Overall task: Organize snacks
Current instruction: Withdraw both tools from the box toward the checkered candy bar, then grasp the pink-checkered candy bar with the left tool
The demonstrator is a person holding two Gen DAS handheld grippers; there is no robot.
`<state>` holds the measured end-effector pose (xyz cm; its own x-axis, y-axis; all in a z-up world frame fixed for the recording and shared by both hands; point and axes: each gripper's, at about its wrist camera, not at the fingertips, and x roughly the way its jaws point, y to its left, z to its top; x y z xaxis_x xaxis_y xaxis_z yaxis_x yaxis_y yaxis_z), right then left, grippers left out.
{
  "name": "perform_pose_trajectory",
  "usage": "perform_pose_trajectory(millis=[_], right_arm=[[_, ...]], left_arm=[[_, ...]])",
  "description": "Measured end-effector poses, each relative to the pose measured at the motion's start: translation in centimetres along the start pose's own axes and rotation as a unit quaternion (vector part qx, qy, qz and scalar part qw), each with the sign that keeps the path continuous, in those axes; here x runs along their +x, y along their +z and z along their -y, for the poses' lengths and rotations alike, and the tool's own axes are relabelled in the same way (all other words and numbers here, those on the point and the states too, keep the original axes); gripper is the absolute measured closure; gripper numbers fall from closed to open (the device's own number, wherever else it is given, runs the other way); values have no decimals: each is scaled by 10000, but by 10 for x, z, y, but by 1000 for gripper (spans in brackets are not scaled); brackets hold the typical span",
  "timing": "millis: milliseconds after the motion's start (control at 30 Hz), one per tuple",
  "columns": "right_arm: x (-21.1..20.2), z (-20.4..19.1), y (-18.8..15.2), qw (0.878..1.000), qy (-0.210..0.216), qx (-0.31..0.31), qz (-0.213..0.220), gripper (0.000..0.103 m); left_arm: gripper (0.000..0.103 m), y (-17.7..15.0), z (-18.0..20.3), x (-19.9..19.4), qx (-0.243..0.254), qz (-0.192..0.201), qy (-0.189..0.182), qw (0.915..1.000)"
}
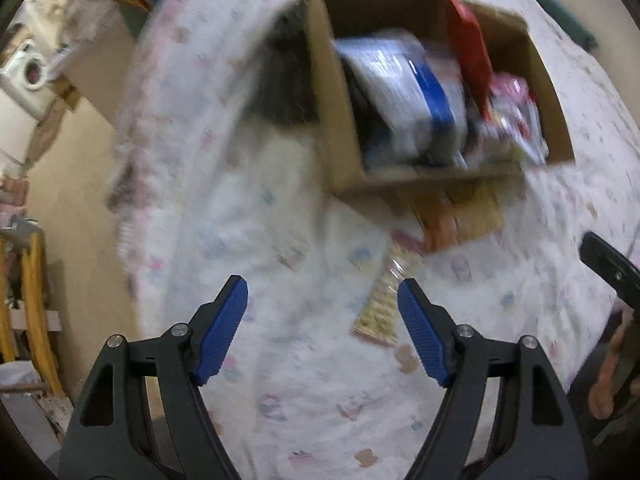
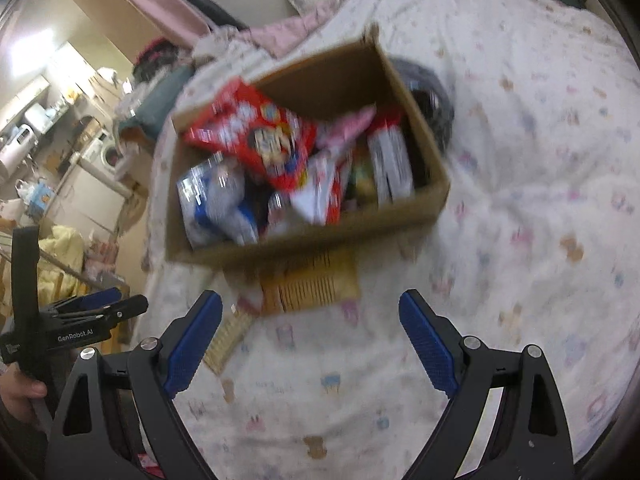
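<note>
Two grippers, left point(image 1: 322, 298) and right point(image 2: 310, 312), fingers wide, hover over bare bedspread point(image 2: 520, 160); snack box point(image 2: 434, 196) near the bed's left edge.

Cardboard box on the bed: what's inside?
The cardboard box holds packed snack bags: a red packet on top, a blue-and-white bag at one end, pink and white packs alongside. Lower layers and the box floor are covered; blur hides labels.

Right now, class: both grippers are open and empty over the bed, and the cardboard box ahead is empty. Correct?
Not quite. The box is full of snack packets, as the right wrist view shows. Both the left gripper and the right gripper are open and empty.
</note>
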<state>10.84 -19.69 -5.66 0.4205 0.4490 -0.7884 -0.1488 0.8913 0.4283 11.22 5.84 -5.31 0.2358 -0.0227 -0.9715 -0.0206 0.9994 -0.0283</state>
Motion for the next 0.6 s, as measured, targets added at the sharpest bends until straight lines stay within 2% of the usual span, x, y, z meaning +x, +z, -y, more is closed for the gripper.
perform_pose_trajectory(millis=[100, 233, 300, 467, 533, 600], right_arm=[[9, -1, -9, 9999, -41, 27, -154, 11], [10, -3, -9, 9998, -122, -17, -129, 11], [10, -1, -9, 9998, -154, 12, -124, 11], [6, 12, -9, 9997, -153, 178, -98, 11], [4, 18, -9, 9996, -169, 220, -91, 11], [2, 24, -10, 9994, -219, 238, -85, 11]], left_arm=[[28, -5, 27, 20, 441, -267, 14, 9987], [28, -9, 60, 24, 921, -224, 13, 9955], [28, -9, 74, 31, 1162, -273, 138, 9928], [29, -6, 84, 51, 1217, -491, 254, 9910], [36, -4, 87, 56, 1169, -545, 243, 9913], [51, 1, 86, 62, 1110, -568, 286, 9918]])
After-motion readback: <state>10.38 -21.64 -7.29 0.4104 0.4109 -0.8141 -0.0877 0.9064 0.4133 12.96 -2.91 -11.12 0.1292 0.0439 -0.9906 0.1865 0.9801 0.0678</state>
